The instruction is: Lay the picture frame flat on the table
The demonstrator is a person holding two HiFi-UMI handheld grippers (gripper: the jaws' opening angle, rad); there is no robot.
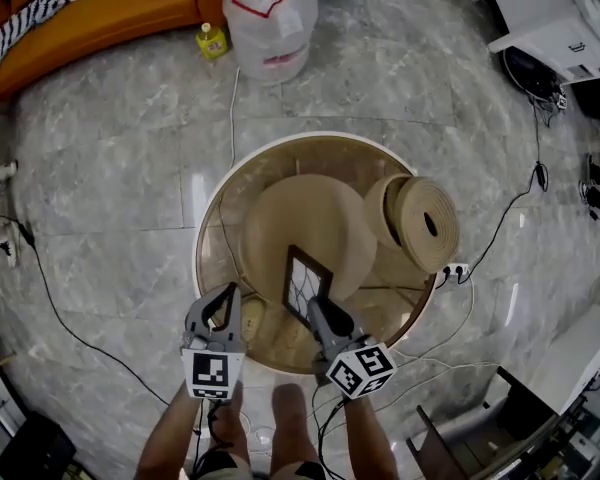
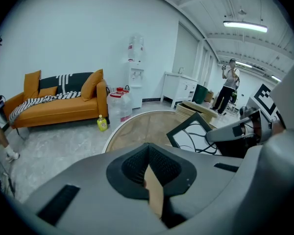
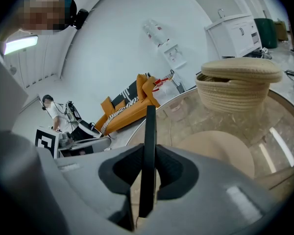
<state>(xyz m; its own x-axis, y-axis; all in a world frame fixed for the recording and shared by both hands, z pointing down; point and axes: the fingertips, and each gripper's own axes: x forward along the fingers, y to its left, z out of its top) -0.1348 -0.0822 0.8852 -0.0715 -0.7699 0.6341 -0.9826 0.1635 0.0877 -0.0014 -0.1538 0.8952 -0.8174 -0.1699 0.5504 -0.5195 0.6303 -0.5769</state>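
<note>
Head view: steep top-down on round table (image 1: 310, 136). Both gripper views: low, close behind own jaws, looking across that table.

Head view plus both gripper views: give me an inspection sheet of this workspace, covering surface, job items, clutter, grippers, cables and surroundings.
Surface: round glass table with a white rim, on a marble floor.
Job's things: black picture frame, still on edge, not laid flat.
Clutter: round beige mat; lidded woven basket.
Grippers: right gripper shut on the frame's edge; left gripper shut, nothing held, beside the frame.
Cables: black cable across the floor left of the table; white power strip with leads at its right.
Surroundings: orange sofa, water jug, yellow bottle.
</note>
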